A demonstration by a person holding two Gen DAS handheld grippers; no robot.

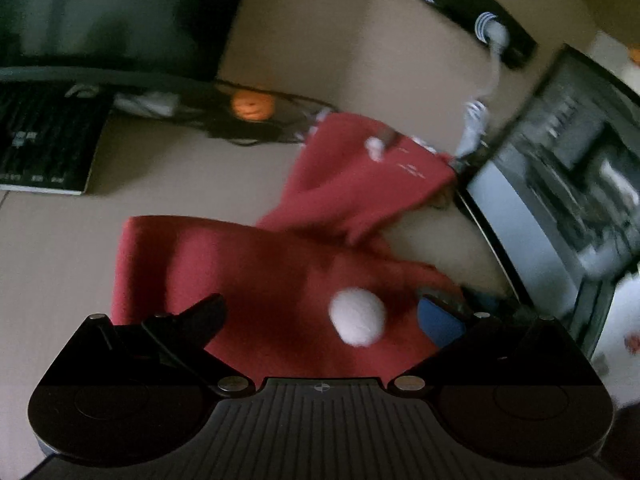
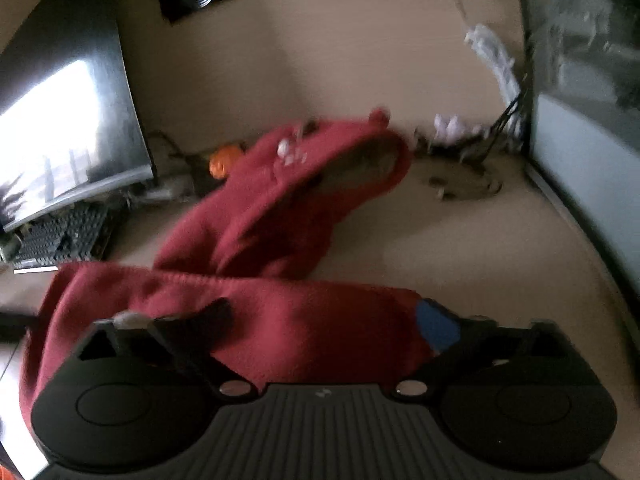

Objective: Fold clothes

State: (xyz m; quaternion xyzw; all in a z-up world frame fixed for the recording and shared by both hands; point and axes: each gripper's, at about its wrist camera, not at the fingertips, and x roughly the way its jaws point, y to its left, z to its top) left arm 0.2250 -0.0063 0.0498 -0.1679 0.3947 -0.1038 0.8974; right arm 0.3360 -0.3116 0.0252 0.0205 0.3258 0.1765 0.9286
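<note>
A red fleece garment point(image 1: 280, 276) with white pom-poms point(image 1: 357, 316) lies bunched on the beige table point(image 1: 180, 184). My left gripper point(image 1: 324, 312) is open, its fingers spread wide, with the red cloth lying between and under them. In the right wrist view the same garment point(image 2: 260, 312) spreads across the front, and a raised fold point(image 2: 312, 184) reaches toward the back. My right gripper point(image 2: 324, 316) is open too, its fingers wide apart over the cloth. Both views are motion-blurred.
A keyboard point(image 1: 44, 140) and a monitor point(image 2: 68, 120) stand at the left. A small orange figure point(image 1: 252, 106) and cables sit at the back. A dark glass case point(image 1: 560, 184) stands at the right. White cables point(image 2: 496, 64) hang by the wall.
</note>
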